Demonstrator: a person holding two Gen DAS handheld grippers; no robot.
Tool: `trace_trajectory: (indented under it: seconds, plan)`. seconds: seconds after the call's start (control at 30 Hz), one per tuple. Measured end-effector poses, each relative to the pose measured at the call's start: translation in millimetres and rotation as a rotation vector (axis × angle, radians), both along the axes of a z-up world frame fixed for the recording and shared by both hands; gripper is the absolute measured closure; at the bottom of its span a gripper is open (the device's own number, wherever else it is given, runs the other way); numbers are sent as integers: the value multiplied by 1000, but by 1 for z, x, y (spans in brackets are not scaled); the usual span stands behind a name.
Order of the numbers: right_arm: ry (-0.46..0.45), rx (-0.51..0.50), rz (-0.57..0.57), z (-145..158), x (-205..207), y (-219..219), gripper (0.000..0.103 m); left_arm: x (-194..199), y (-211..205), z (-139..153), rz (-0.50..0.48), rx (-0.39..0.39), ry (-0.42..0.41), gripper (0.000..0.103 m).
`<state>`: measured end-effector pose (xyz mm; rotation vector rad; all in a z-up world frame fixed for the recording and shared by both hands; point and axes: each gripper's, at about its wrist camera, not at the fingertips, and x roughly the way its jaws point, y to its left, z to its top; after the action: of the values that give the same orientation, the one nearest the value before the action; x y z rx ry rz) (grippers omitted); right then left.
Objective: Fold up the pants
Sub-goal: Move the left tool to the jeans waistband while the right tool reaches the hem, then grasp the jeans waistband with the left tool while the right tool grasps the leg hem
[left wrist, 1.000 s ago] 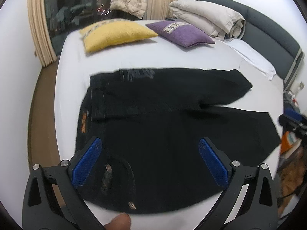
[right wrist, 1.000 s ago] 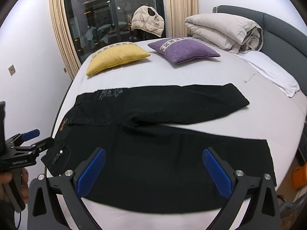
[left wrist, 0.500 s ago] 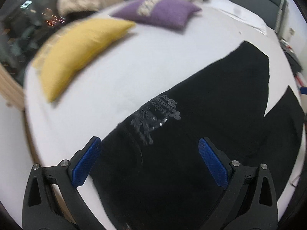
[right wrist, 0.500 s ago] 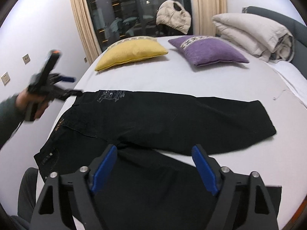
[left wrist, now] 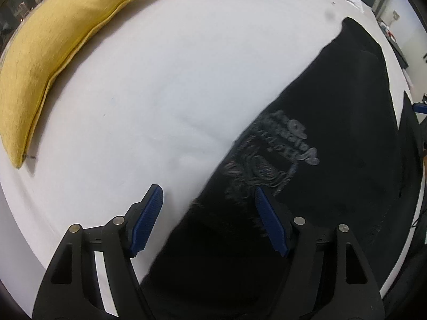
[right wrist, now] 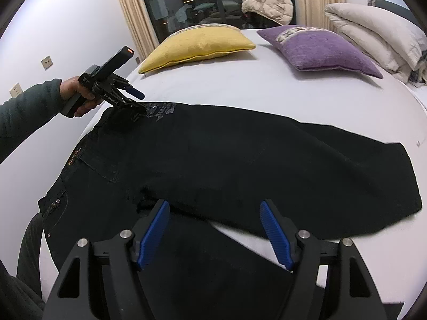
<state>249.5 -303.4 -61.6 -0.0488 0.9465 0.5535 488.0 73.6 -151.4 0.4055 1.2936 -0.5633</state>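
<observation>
Black pants [right wrist: 213, 160] lie spread flat on the white bed [right wrist: 240, 90], legs running right, with a grey printed logo [left wrist: 275, 157] near the waist's far corner. My left gripper [left wrist: 208, 213] is open, its jaws straddling the far waist edge of the pants [left wrist: 333, 160] beside the logo; it also shows in the right wrist view [right wrist: 138, 101]. My right gripper [right wrist: 214, 229] is open and empty, low over the crotch area where the two legs part.
A yellow pillow [right wrist: 197, 45] and a purple pillow [right wrist: 320, 50] lie at the far side of the bed. A folded duvet [right wrist: 373, 34] sits at the back right. A beige jacket [right wrist: 267, 5] hangs by the dark window. The bed's left edge drops off near the waistband.
My left gripper has moved to the far waist corner and come down close to the logo, its jaws narrower. My right gripper has moved forward and lower over the pants' middle.
</observation>
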Motion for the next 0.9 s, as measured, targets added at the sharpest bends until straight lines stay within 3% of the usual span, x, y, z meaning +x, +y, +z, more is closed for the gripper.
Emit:
trace_trajectory:
  seconds: [0.17,0.2,0.33,0.43,0.67,0.9]
  plan:
    - [-2,22,21,1,23,6,30,12,5,-19,0,-28,53,36]
    - [0,27,25,3,26,7,30,14,7,-21,-5,-33,58,41]
    - [3,15,61,7,45,19,32,15,4,-23,-12,-53,57,83]
    - [4,-11,103,7,65,29,32,10,2,-19,-10,-42,9,91]
    - [7,-121,237,7,133,69,33,-10,6,11,-18,-76,-132,93]
    - [26,-280,397,-15,181,118,45,-36,8,34,-75,-56,-242,93]
